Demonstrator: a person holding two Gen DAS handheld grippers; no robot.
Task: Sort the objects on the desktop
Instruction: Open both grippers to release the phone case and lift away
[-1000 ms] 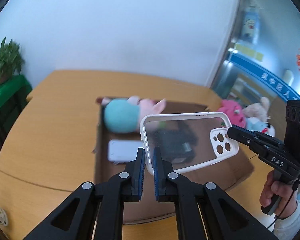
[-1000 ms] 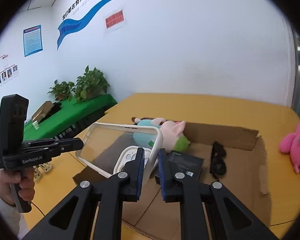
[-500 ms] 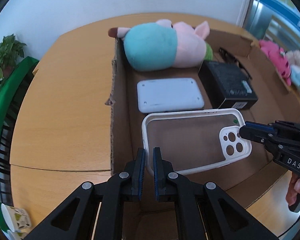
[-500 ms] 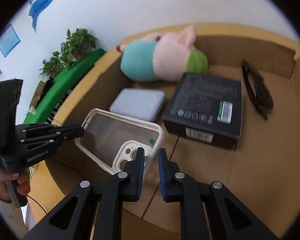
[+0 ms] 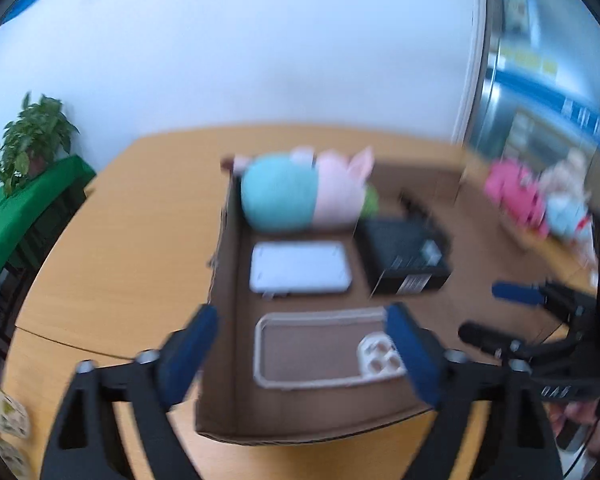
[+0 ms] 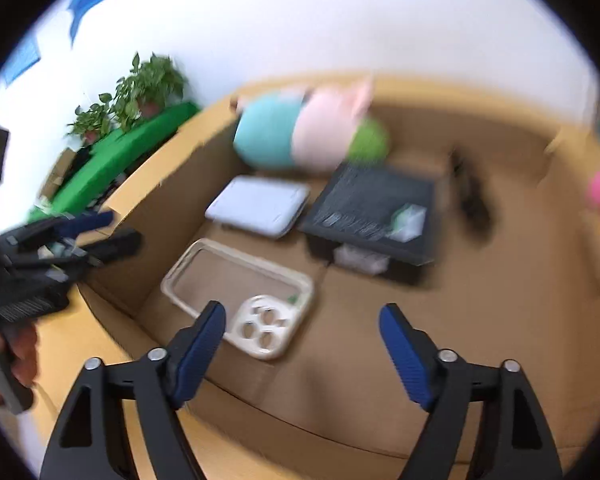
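Note:
A white clear-backed phone case (image 5: 324, 350) lies flat on the floor of the cardboard box (image 5: 220, 264), near its front left corner; it also shows in the right wrist view (image 6: 240, 292). My left gripper (image 5: 304, 344) is open and empty, just above and in front of the case. My right gripper (image 6: 304, 340) is open and empty, over the box's front part, right of the case. Both views are blurred.
In the box lie a teal and pink plush pig (image 5: 304, 196), a white flat device (image 5: 300, 270), a black box (image 5: 404, 256) and dark glasses (image 6: 472, 192). Pink and other plush toys (image 5: 516, 196) sit on the wooden table (image 5: 120, 248) to the right. Plants (image 6: 140, 88) stand at left.
Both grippers have opened and let go of the phone case, which now lies on the box floor. Both grippers have pulled back and up.

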